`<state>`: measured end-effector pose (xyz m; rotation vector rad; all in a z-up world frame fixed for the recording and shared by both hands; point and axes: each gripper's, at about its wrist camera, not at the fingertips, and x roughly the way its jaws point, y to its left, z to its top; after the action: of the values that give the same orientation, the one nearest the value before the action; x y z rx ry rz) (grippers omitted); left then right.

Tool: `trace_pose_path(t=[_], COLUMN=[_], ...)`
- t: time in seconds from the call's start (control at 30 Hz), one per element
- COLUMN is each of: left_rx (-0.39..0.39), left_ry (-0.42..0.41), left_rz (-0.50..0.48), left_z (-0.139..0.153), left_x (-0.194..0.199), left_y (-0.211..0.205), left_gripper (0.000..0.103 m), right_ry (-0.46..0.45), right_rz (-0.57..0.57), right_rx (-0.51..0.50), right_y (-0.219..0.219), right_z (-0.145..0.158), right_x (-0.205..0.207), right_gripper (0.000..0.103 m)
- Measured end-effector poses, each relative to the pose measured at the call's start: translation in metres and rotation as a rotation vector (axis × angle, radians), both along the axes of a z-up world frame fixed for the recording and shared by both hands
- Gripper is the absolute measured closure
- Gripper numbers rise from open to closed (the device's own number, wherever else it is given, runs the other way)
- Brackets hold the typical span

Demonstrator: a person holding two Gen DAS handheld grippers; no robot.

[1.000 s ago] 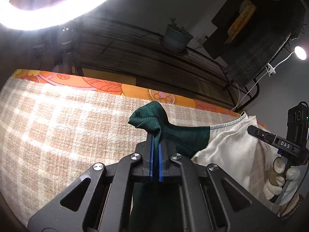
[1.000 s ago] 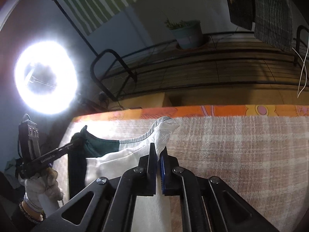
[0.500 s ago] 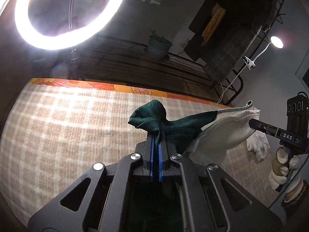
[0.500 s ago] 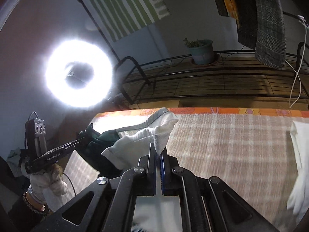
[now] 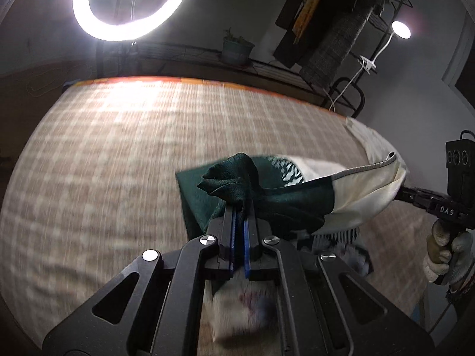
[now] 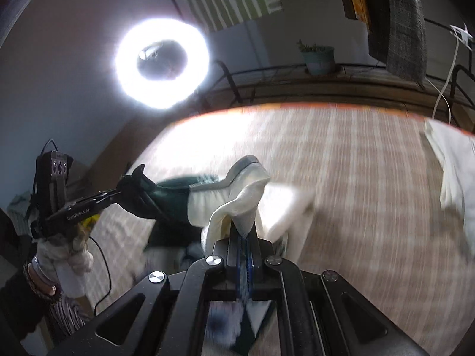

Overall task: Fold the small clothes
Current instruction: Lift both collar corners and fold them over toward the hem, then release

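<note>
Holding: both claws grip one garment, lifted above the bed.

Left wrist view
- Left claw (image 5: 239,207): clenched on the dark green end of the garment (image 5: 285,198), a bunched fold sticking up past its tips.
- Garment: green at the left claw, cream toward the right, stretched between the claws; part of it droops onto the bed (image 5: 118,160) (the lower part is blurred).
- Right claw (image 5: 399,191): at the right edge, its tips buried in the cream end, held by a gloved hand (image 5: 445,255).
- Bed: covered in a beige checked cloth with an orange border at the far edge.
- Background: ring light (image 5: 130,3), plant pot (image 5: 236,52), small lamp (image 5: 400,29).

Right wrist view
- Right claw (image 6: 243,231): clamped on the cream end of the garment (image 6: 237,198), cloth standing up over its tips.
- Left claw (image 6: 117,194): at the left, pinching the green end, held by a gloved hand (image 6: 71,252).
- White cloth (image 6: 457,178): lies on the bed (image 6: 371,192) at the right, well apart from the garment.
- Background: ring light (image 6: 161,63), plant pot (image 6: 319,59).
</note>
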<state>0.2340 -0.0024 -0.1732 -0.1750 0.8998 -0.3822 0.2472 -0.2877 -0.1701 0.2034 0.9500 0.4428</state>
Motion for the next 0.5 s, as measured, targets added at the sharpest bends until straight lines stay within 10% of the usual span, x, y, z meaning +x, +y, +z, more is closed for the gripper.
trace_pose_path(t=[0.27,0.5], left_rx=[0.082,0.055], left_ry=[0.027,0.027], left_rz=[-0.043,-0.088], left_z=[-0.02,-0.01], left_x=[-0.054,-0.107], left_y=[0.006,0.03], left_gripper=[0.101,0.064], right_ry=[-0.005,-0.016], right_rz=[0.008,0.036], right_rx=[-0.099,-0.162], right_y=[-0.001,-0.01], right_z=[-0.027,-0.036], right_x=[-0.059,-0.104], right_gripper=[0.1,0.076])
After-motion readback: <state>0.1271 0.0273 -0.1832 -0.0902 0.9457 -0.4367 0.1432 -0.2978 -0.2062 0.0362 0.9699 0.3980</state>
